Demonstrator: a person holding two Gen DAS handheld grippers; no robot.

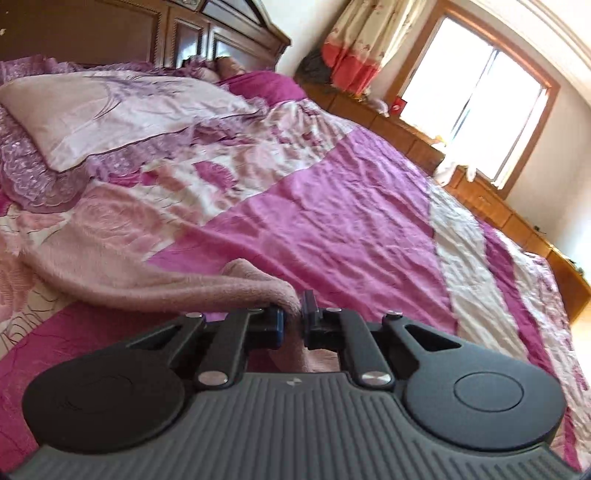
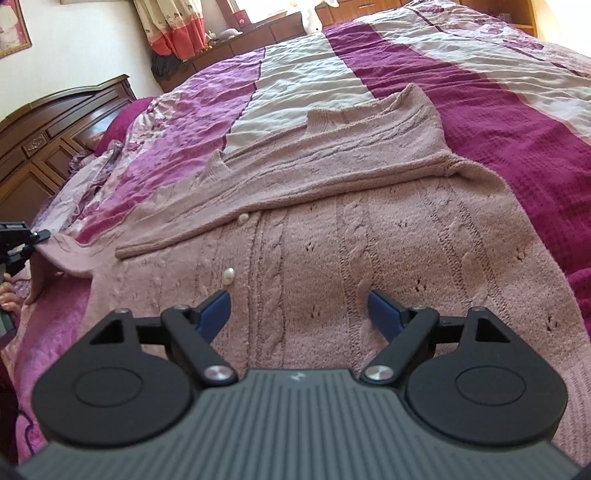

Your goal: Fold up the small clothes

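Note:
A pale pink cable-knit cardigan (image 2: 332, 240) with pearl buttons lies spread on the bed, one sleeve folded across its upper body. My right gripper (image 2: 299, 302) hovers open just above the cardigan's front panel, blue fingers wide apart with nothing between them. My left gripper (image 1: 293, 315) is shut on a pinch of the pink knit (image 1: 155, 273), which trails away to the left over the bedspread. In the right wrist view the left gripper (image 2: 38, 236) shows at the far left edge, holding the cardigan's left corner.
The bed carries a magenta, pink and white floral bedspread (image 1: 369, 206). A lilac pillow (image 1: 92, 110) lies by the dark wooden headboard (image 1: 110, 33). Low wooden cabinets (image 1: 498, 206) run under a bright window (image 1: 476, 96) with a floral curtain (image 1: 365, 40).

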